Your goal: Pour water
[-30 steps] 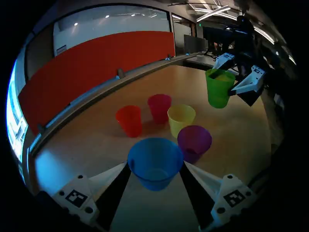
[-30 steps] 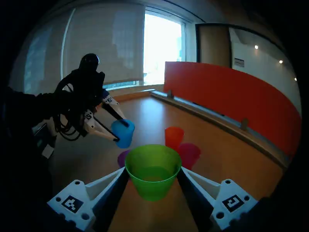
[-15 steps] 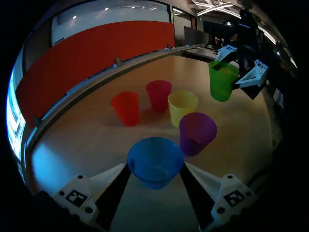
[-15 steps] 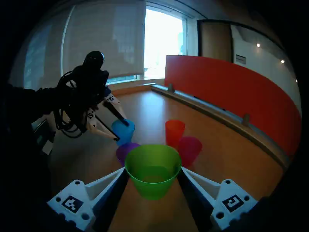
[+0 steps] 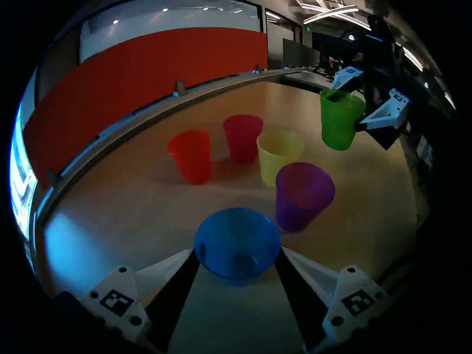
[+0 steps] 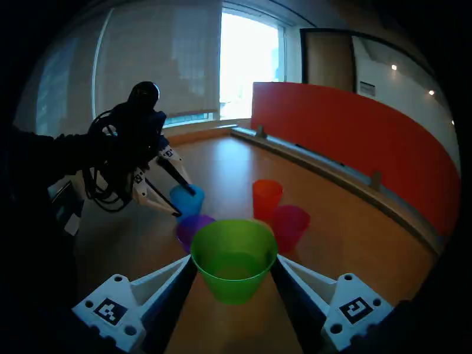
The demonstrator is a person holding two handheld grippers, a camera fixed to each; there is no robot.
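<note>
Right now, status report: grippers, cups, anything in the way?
Left gripper shut on blue cup. Right gripper shut on green cup. Purple cup close ahead of left.

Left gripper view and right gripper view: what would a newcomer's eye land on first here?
Two bright cups held up close: a blue cup between the fingers of the left gripper and a green cup in the right gripper. On the wooden table between them cluster an orange cup, a red cup, a yellow cup and a purple cup. A long red wall panel runs behind.
</note>
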